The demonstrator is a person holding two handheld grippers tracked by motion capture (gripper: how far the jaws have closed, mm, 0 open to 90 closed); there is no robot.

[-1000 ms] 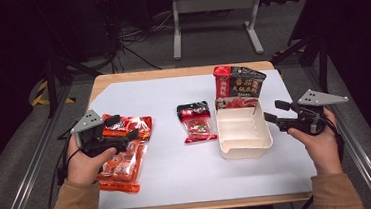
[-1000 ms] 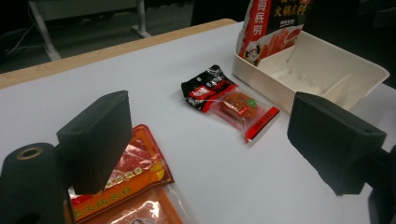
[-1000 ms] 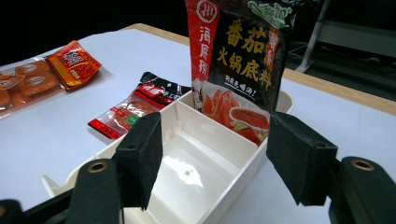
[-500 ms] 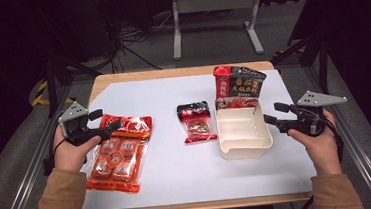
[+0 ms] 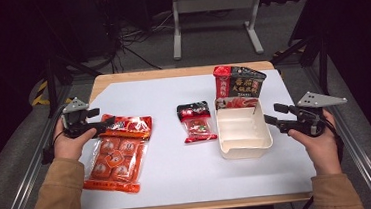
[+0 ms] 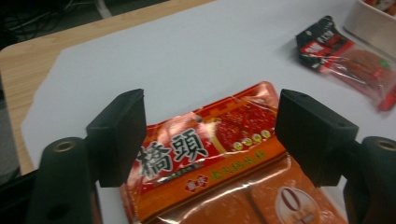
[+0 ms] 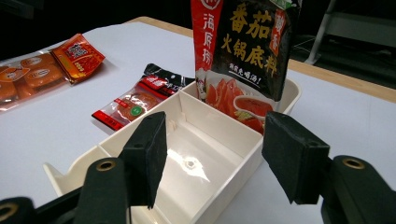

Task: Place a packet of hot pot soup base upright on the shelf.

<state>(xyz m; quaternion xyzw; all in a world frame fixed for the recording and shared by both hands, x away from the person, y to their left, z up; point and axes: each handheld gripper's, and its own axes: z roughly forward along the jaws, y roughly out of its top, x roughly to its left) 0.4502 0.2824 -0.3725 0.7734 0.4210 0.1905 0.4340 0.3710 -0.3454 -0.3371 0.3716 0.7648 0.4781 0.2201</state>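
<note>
Left gripper point(image 5: 106, 124), frame left, jaws spread but just been closing around orange packet point(image 6: 219, 154); slick foil may slip. Right gripper point(image 5: 270, 115) spread, empty beside tray point(image 5: 245, 152).

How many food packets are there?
3. The orange packet lies at the table's left, the small black-and-red packet in the middle, and the tall packet stands in the white box.
</note>
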